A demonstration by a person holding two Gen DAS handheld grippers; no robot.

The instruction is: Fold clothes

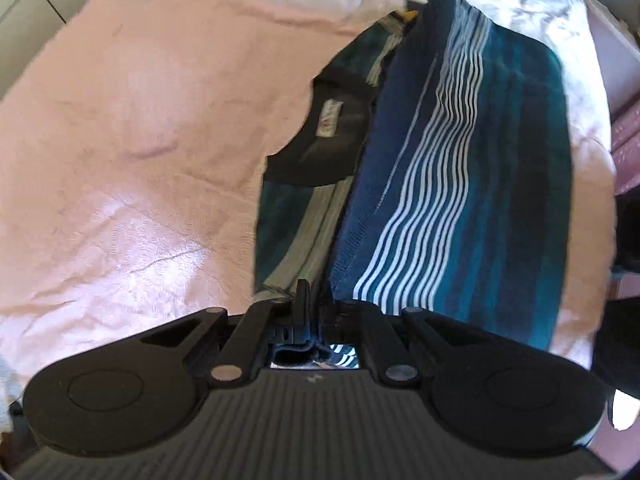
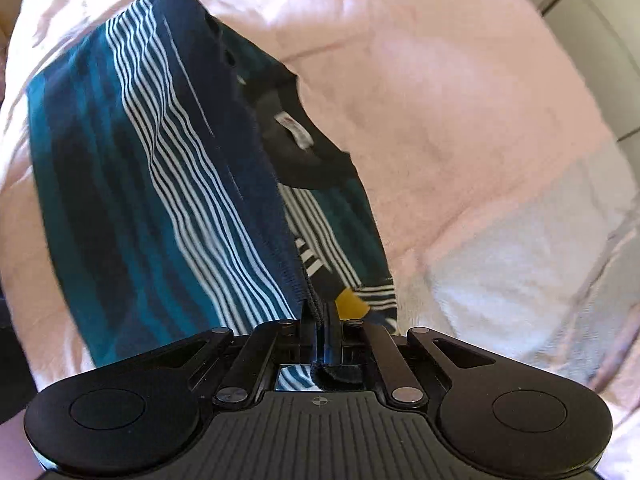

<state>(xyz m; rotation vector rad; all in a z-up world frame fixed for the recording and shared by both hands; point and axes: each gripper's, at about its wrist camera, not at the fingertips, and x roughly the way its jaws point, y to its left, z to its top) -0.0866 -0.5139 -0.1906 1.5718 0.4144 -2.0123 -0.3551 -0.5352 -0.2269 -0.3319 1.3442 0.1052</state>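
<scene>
A striped shirt [image 1: 460, 184] in navy, teal and thin white lines lies stretched over a pale pink bedspread [image 1: 132, 128]. Its black collar with a white label [image 1: 330, 118] faces up beside a folded-over flap. My left gripper [image 1: 306, 300] is shut on the hem edge of that flap. In the right wrist view the same shirt [image 2: 160, 184] runs away from me, collar and label [image 2: 298, 130] to the right of the fold. My right gripper [image 2: 318, 312] is shut on the dark hem, next to a yellow patch [image 2: 350, 300]. The far end of the fold is held by the other gripper at the top edge.
The pink bedspread [image 2: 460, 100] spreads wide around the shirt, with a whiter patch [image 2: 520, 264] at the right. Pale cupboard fronts [image 2: 592, 28] stand past the bed. A pink dotted surface [image 1: 628, 136] lies beyond the bed's edge.
</scene>
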